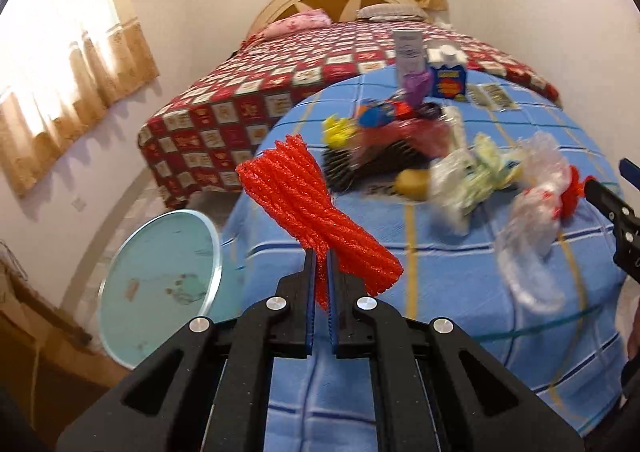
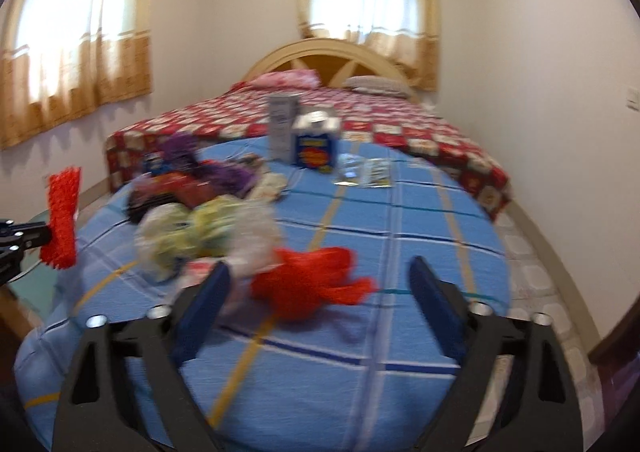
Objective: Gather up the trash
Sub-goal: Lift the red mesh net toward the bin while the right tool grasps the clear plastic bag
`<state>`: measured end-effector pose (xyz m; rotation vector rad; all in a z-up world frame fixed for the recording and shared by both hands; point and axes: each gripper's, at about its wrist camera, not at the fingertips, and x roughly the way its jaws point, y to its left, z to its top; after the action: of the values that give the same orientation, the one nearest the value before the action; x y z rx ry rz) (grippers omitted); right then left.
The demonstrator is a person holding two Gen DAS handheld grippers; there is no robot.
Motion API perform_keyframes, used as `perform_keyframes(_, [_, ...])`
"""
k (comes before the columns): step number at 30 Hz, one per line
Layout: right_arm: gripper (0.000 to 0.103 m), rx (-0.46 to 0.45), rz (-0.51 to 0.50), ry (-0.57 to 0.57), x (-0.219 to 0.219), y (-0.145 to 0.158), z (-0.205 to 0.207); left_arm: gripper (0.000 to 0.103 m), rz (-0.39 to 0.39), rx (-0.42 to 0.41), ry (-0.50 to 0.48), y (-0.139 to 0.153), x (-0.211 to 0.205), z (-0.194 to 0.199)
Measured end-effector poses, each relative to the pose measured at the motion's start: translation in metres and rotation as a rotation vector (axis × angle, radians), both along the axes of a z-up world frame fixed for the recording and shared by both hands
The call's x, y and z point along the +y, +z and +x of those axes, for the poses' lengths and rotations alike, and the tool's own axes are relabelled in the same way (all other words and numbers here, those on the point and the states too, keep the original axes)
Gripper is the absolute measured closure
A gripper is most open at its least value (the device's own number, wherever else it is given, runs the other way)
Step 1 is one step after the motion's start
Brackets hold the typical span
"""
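On the blue checked cloth point(image 2: 400, 212), the left gripper point(image 1: 320, 272) pinches red foam netting point(image 1: 312, 204); the right gripper point(image 2: 320, 284), jaws spread, should next close on the near red mesh point(image 2: 316, 284).

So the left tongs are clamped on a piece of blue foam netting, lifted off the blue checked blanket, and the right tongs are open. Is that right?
Not quite: the netting is red, not blue. The left wrist view shows the left tongs clamped on the red foam netting, lifted off the blue checked blanket. The right tongs are open, as the right wrist view shows.
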<state>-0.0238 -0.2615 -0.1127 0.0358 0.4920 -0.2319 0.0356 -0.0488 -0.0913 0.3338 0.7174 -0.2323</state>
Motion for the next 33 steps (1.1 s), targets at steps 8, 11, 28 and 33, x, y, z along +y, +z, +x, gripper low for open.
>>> perform_keyframes(8, [0.075,0.117,0.022,0.144,0.037,-0.020,0.028,0.098,0.022,0.001,0.055,-0.004,0.039,0.000])
perform_keyframes(11, [0.087,0.127,0.019,0.172,0.042,-0.020,0.027,0.098,0.016,0.002,0.075,-0.003,0.052,0.001])
perform_keyframes(28, [0.089,-0.017,-0.019,0.340,0.102,0.048,0.037,0.098,0.020,-0.012,0.250,0.012,0.125,0.024])
perform_keyframes(33, [0.089,-0.002,-0.019,0.398,0.126,0.051,0.063,0.098,0.033,0.005,0.309,0.008,0.149,0.035])
